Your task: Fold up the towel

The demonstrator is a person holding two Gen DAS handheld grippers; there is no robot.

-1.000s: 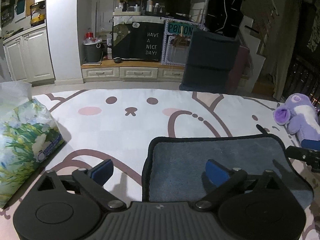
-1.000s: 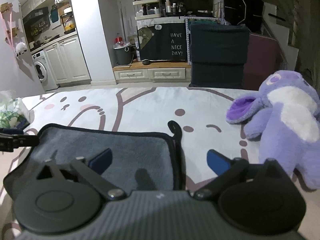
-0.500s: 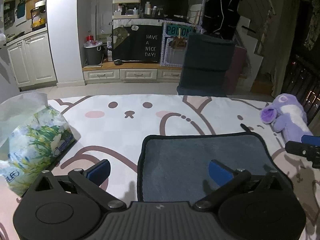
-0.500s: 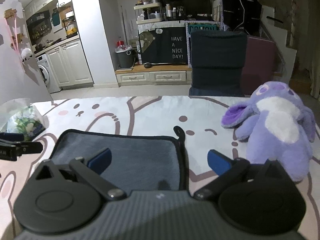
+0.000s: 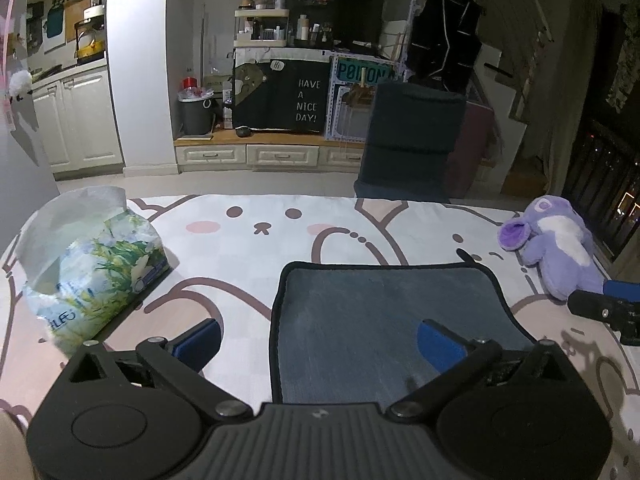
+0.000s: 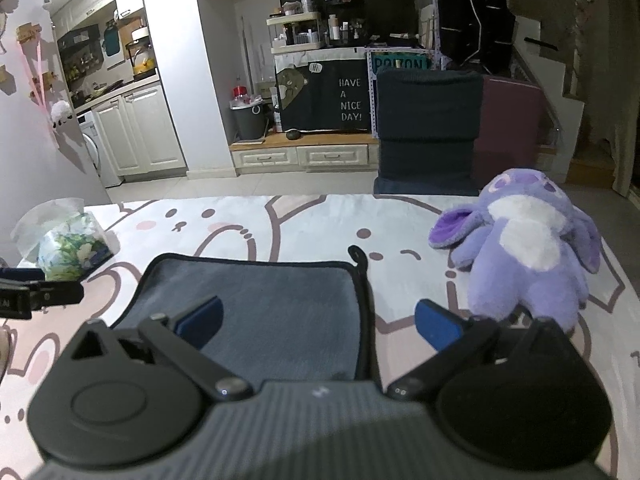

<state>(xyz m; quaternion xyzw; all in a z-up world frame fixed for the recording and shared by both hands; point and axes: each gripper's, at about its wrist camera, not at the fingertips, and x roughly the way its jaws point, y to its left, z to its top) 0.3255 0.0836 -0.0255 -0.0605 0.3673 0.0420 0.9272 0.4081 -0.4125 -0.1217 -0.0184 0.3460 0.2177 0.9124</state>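
Observation:
A grey-blue towel [image 5: 376, 312] with a dark hem lies flat on the cartoon-print table cover; it also shows in the right wrist view [image 6: 280, 308]. A small hanging loop [image 6: 356, 254] sticks out at its far right corner. My left gripper [image 5: 320, 346] is open and empty, held above the towel's near left edge. My right gripper [image 6: 318, 320] is open and empty, held above the towel's near right edge. Each gripper's tip shows at the edge of the other view: the right one [image 5: 608, 308], the left one [image 6: 36, 296].
A tissue pack [image 5: 88, 276] stands on the table at the left. A purple plush toy [image 6: 528, 248] lies at the right. A dark chair [image 5: 408, 144] stands behind the table's far edge, with kitchen cabinets beyond.
Both grippers have risen and drawn back from the towel, so more of the table shows. The towel has not moved. Both stay open.

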